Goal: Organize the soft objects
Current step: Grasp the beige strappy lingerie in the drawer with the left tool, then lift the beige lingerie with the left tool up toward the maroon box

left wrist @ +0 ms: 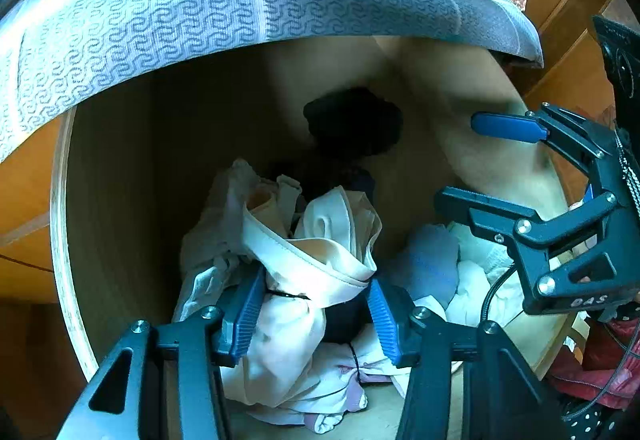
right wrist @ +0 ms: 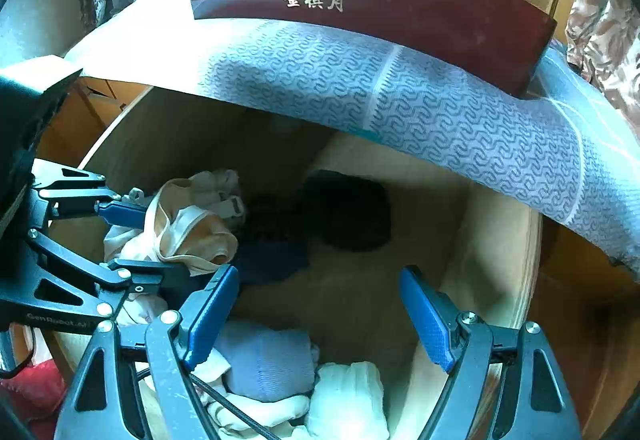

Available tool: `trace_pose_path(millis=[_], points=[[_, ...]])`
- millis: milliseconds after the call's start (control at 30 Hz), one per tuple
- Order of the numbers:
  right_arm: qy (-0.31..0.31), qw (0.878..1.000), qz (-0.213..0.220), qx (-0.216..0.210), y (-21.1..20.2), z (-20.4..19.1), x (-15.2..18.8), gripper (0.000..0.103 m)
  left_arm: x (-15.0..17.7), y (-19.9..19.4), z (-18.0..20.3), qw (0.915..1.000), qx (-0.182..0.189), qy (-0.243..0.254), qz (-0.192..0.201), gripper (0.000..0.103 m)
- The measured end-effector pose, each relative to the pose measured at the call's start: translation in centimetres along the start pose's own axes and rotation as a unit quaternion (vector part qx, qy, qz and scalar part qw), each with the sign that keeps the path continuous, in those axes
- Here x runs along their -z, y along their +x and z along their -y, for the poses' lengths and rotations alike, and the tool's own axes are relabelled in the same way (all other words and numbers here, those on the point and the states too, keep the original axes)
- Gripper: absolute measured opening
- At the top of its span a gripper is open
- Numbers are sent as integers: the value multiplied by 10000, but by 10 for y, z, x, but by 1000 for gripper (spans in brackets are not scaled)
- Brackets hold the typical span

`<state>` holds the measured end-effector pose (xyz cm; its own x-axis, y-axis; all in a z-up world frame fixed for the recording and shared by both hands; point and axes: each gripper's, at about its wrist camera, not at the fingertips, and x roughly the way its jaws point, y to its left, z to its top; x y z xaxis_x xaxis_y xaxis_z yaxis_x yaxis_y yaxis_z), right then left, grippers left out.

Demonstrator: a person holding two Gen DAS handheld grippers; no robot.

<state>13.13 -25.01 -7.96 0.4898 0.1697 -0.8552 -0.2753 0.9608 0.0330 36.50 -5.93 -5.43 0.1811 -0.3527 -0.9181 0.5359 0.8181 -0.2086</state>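
A crumpled pale pink-white garment point(left wrist: 320, 240) lies in a wooden drawer point(left wrist: 60, 240). My left gripper point(left wrist: 316, 284) is shut on it, both blue pads pressing into the bunched cloth. The right wrist view shows the same grip on the beige bundle point(right wrist: 188, 228) from the side. My right gripper point(right wrist: 318, 274) stands open over the bare drawer floor with nothing between its fingers. It enters the left wrist view from the right point(left wrist: 458, 160). A black garment point(right wrist: 348, 210) sits at the back. A folded blue cloth point(right wrist: 268, 360) and white cloths point(right wrist: 348, 392) lie at the near side.
A mattress with a blue patterned side point(right wrist: 440, 112) overhangs the drawer's back. A dark red board with gold characters point(right wrist: 360, 0) lies on it. A dark navy cloth point(right wrist: 272, 260) lies beside the pale bundle. Red fabric point(left wrist: 592, 372) shows outside the drawer's right wall.
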Motion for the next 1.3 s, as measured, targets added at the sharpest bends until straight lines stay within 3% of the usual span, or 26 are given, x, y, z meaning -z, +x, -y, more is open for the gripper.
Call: trace_pose_path(millis=[267,533,1000,1300], points=[[32,9999,65,-87,-2,-1,-1,83,-2,7,-1,9999,-11,-55,-123,50],[72,9999,30,-117,-2,2,-1,83,-4,7,5,9998,-175,44,18,37],[464,9987,-43,-198,-1,23,-1,83,16,-30,-5,9945,135,-249,1013,34],[362,9992,-151,-64,5,17,1,83,35,-70,-14,9894,148,-271,1419,34]])
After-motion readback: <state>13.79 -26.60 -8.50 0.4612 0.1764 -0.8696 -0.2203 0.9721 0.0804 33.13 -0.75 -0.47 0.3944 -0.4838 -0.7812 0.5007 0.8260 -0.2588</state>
